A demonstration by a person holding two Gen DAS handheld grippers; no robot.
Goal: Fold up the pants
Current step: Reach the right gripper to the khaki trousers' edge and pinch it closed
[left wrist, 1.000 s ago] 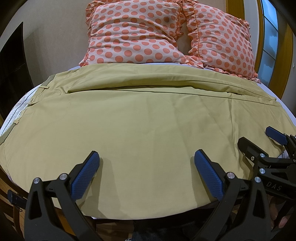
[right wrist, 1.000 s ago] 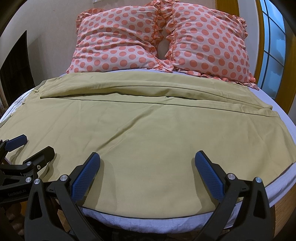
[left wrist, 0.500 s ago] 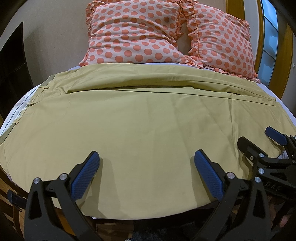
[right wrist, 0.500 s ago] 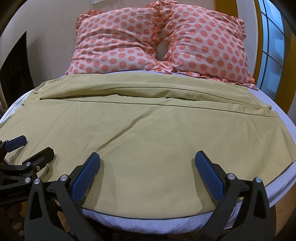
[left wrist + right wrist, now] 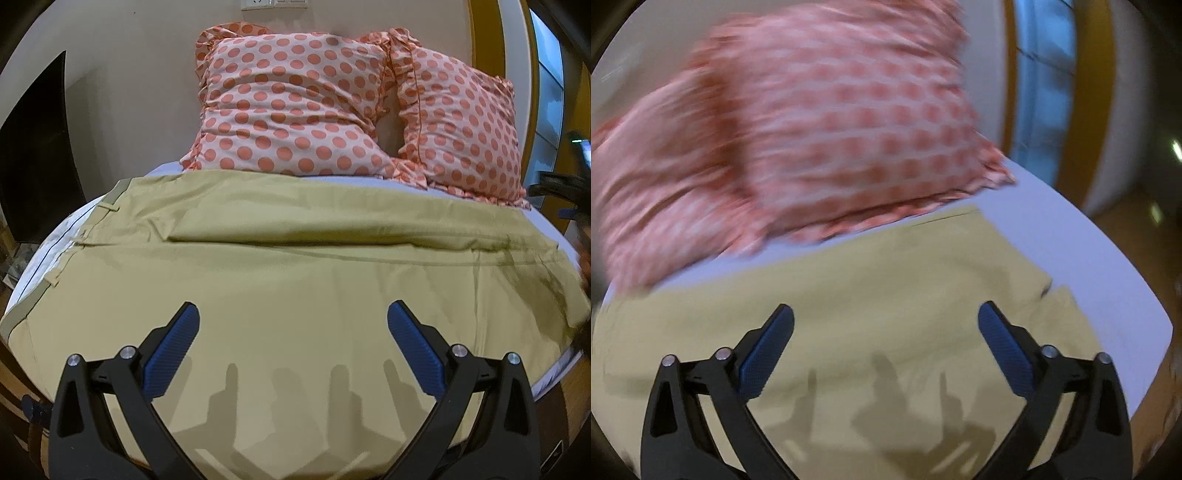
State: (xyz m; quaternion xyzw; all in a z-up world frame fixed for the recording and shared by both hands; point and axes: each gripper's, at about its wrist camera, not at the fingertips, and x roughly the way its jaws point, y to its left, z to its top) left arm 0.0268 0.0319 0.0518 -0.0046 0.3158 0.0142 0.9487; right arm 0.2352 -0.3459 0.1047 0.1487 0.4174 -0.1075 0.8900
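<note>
Khaki pants lie spread flat across the bed, waistband with belt loops at the left, leg ends at the right. My left gripper is open and empty above the near part of the pants. My right gripper is open and empty above the right end of the pants, near the leg hems; its view is motion-blurred. Part of the right gripper shows blurred at the right edge of the left wrist view.
Two pink polka-dot pillows lean against the wall at the head of the bed; they also show in the right wrist view. The white sheet shows beyond the pants. A window with a yellow frame is at right. A dark panel stands at left.
Both grippers have moved forward over the pants. The right gripper has swung fast to the right toward the leg ends and left its place beside the left gripper.
</note>
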